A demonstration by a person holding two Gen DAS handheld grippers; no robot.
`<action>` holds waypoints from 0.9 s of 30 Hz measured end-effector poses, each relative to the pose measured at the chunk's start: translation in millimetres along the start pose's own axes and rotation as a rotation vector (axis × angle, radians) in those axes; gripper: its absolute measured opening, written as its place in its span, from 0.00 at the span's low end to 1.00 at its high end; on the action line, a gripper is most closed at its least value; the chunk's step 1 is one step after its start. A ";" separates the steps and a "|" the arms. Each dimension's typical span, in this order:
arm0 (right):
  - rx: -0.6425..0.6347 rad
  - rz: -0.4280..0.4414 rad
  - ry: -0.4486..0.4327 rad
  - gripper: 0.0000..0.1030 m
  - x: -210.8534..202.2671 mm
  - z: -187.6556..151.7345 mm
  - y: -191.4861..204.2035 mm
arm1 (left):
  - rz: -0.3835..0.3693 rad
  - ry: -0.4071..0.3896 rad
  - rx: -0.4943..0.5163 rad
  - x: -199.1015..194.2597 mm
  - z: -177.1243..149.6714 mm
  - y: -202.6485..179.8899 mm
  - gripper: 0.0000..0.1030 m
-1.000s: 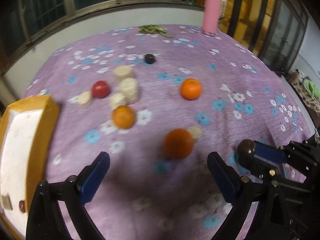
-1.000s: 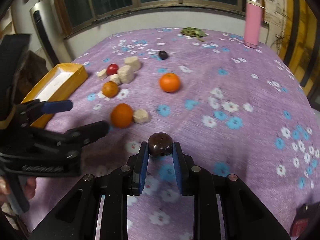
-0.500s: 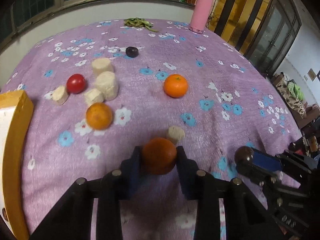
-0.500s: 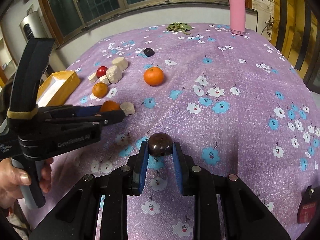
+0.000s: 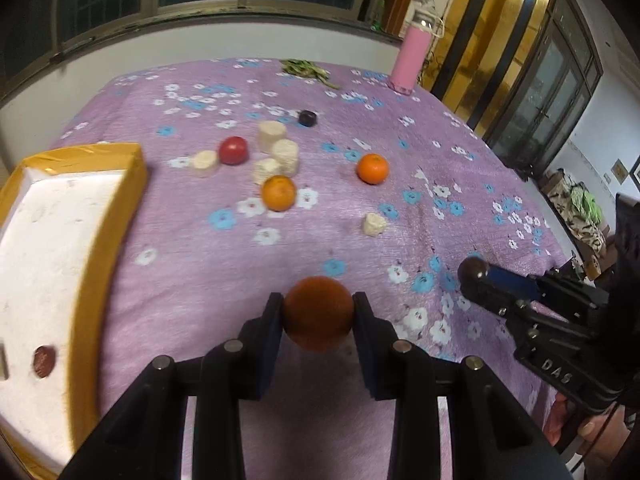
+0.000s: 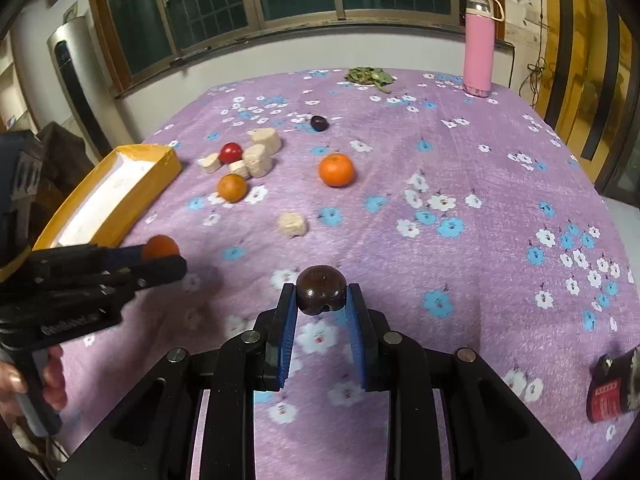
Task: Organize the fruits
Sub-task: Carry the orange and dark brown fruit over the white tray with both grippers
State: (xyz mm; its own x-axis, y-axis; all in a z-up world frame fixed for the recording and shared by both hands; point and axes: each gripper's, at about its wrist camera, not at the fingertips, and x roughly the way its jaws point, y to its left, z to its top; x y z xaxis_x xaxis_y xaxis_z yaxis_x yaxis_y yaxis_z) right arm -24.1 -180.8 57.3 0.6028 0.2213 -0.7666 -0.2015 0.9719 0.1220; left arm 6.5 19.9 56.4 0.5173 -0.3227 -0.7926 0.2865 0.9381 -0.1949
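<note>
My left gripper (image 5: 318, 316) is shut on an orange (image 5: 319, 313) and holds it above the purple flowered cloth; the same orange (image 6: 160, 246) shows at the left of the right wrist view. My right gripper (image 6: 321, 294) is shut on a dark brown round fruit (image 6: 321, 289), also seen at the right of the left wrist view as the dark fruit (image 5: 473, 269). On the cloth lie two more oranges (image 5: 279, 192) (image 5: 373, 168), a red fruit (image 5: 233, 150) and a dark plum (image 5: 307, 117). A yellow tray (image 5: 134, 184) with a white floor sits at the left.
Several pale cut chunks (image 5: 280, 152) lie among the fruit, one chunk (image 5: 374, 224) apart. A pink bottle (image 5: 412, 58) and green leaves (image 5: 306, 68) stand at the far edge. A small red disc (image 5: 44, 360) lies in the tray. A red-black object (image 6: 612, 388) sits at near right.
My left gripper closed on the near orange, lifted it off the cloth and swung left, bringing the tray into view. The right gripper kept its dark fruit and rose slightly.
</note>
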 end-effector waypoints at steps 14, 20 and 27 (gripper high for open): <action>-0.116 0.063 -0.012 0.23 13.4 22.8 96.2 | 0.036 -0.067 -0.092 -49.3 -13.3 71.9 0.36; -0.184 0.125 -0.019 0.23 25.3 43.1 148.5 | 0.082 -0.084 -0.155 -67.0 -17.0 118.5 0.36; -0.247 0.197 -0.018 0.23 42.2 61.0 205.4 | 0.153 -0.099 -0.220 -83.8 -22.6 176.3 0.36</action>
State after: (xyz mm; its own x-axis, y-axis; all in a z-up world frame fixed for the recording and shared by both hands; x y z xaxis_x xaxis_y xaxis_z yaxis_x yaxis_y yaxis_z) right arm 7.1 33.1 88.5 0.5467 0.4066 -0.7320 -0.4960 0.8615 0.1081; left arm -4.6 215.2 75.4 0.6201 -0.1757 -0.7646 0.0226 0.9782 -0.2064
